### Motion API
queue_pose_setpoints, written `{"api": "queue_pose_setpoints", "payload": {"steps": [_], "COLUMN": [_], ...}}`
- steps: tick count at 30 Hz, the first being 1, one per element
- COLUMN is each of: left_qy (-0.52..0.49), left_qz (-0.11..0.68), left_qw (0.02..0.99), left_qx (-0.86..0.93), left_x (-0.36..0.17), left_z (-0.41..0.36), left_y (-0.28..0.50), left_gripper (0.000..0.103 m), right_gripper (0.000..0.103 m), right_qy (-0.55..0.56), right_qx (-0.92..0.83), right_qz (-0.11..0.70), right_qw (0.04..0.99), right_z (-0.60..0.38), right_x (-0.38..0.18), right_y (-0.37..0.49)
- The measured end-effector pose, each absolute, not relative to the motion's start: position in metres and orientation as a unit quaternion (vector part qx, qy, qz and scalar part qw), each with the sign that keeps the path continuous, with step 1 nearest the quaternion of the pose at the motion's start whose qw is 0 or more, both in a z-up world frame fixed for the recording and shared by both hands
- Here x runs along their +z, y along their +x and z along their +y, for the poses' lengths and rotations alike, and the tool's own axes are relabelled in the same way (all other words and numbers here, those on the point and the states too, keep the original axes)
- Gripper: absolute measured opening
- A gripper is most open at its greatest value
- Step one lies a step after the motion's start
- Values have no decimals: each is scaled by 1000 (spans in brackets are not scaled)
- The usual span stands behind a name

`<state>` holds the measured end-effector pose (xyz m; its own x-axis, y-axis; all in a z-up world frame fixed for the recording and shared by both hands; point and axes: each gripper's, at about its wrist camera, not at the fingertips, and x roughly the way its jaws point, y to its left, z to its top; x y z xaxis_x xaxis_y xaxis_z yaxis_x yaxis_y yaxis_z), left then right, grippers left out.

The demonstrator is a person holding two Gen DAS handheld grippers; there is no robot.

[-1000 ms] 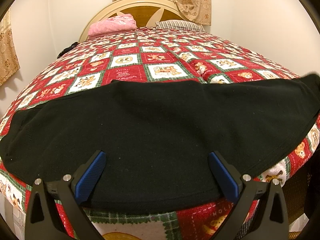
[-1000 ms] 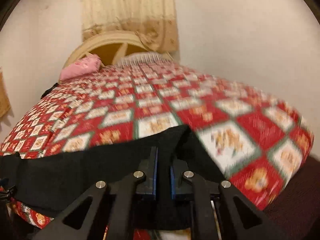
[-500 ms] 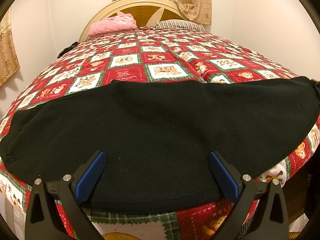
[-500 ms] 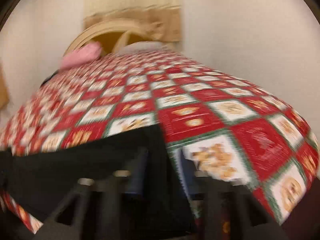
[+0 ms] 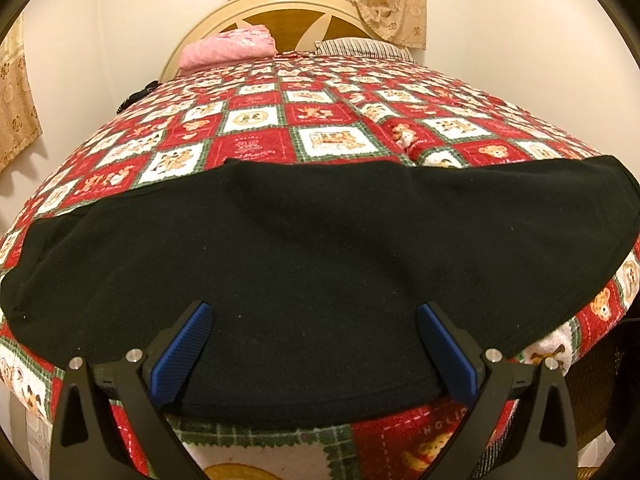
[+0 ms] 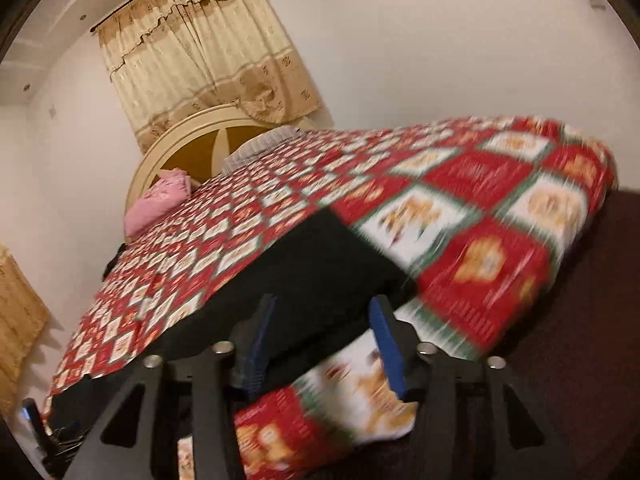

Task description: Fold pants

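Note:
Black pants (image 5: 312,248) lie flat across the near end of the bed, spread from left to right. My left gripper (image 5: 314,316) is open and empty, its blue pads hovering just over the pants' near edge. In the right wrist view the pants' right end (image 6: 316,276) lies on the quilt. My right gripper (image 6: 324,314) is open there, its fingers either side of that end and holding nothing. The view is tilted and blurred.
The bed carries a red, white and green patchwork quilt (image 5: 320,120). A pink pillow (image 5: 228,46) and a striped pillow (image 5: 360,46) lie by the cream headboard (image 5: 288,4). Walls stand close on both sides. A curtain (image 6: 208,68) hangs behind.
My right gripper was shut on the pants' right end. It has laid that end on the quilt, opened and tilted away. The left gripper has not moved.

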<state>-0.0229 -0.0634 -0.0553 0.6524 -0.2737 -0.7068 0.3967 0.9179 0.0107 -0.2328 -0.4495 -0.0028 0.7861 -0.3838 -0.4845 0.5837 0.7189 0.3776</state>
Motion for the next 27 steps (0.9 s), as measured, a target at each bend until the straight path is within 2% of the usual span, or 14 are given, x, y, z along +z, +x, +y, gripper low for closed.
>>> {"api": "queue_pose_setpoints", "payload": {"steps": [4, 11, 12, 13, 14, 15, 16, 27], "left_qy": [82, 82, 82, 82, 82, 82, 82, 87], "left_qz": [373, 371, 371, 371, 371, 371, 371, 373], "left_qw": [905, 906, 906, 906, 906, 906, 906, 905], "left_qx": [-185, -184, -184, -184, -184, -184, -184, -186], "left_x": [-56, -56, -56, -56, -56, -56, -56, -52], "left_z": [-63, -63, -63, -63, -63, -63, -63, -63], "left_y": [-23, -24, -24, -24, -24, -24, -24, -27], "left_gripper": [103, 103, 103, 103, 103, 103, 103, 103], "right_gripper": [47, 47, 43, 32, 25, 12, 4, 0], "right_qy": [255, 286, 291, 301, 306, 310, 305, 257], "right_qx": [-255, -246, -247, -248, -249, -248, -249, -282], "right_qz": [222, 209, 206, 203, 201, 202, 207, 204], "right_qw": [906, 902, 901, 898, 896, 895, 896, 902], "right_z": [-438, -447, -449, -453, -455, -458, -459, -461], "right_x": [-10, -18, -18, -20, -20, -21, -23, -8], "right_y": [-214, -208, -207, -204, -204, -203, -200, -223]}}
